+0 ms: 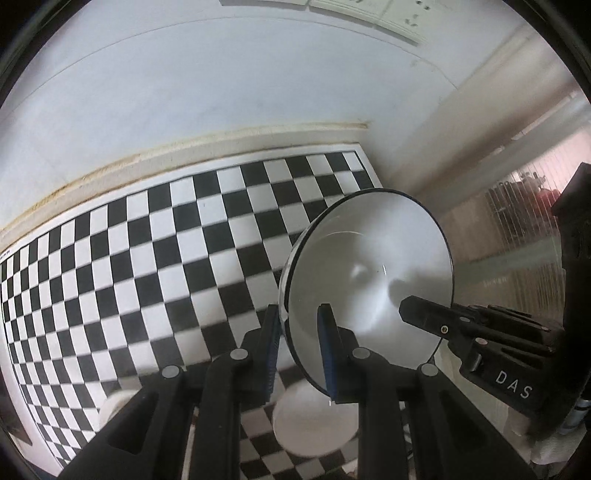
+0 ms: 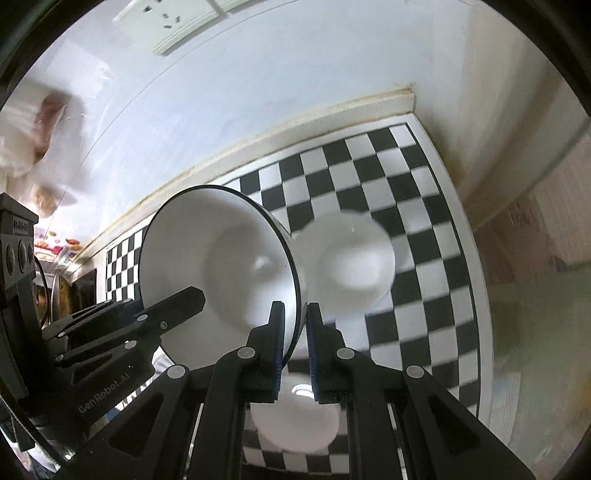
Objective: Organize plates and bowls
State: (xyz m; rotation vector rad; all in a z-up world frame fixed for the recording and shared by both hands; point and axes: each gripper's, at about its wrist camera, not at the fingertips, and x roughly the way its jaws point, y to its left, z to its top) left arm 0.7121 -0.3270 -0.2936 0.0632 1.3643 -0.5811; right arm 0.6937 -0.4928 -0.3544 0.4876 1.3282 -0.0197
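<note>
Both grippers hold one white bowl with a dark rim, lifted and tilted on its side above the checkered mat. In the left wrist view my left gripper (image 1: 301,325) is shut on the bowl (image 1: 373,266) at its left rim, and the right gripper (image 1: 424,317) grips the opposite rim. In the right wrist view my right gripper (image 2: 295,321) is shut on the bowl (image 2: 221,266) at its right rim, with the left gripper (image 2: 177,306) on the far rim. A second white bowl (image 2: 351,258) sits on the mat beyond. Another white dish (image 2: 295,424) lies below my fingers, also in the left wrist view (image 1: 314,421).
The black-and-white checkered mat (image 1: 147,258) covers the counter up to a white wall (image 1: 221,92). A side wall (image 2: 517,129) closes the right end. A wall socket (image 2: 177,22) sits high up. Another white dish (image 1: 114,406) lies at the lower left.
</note>
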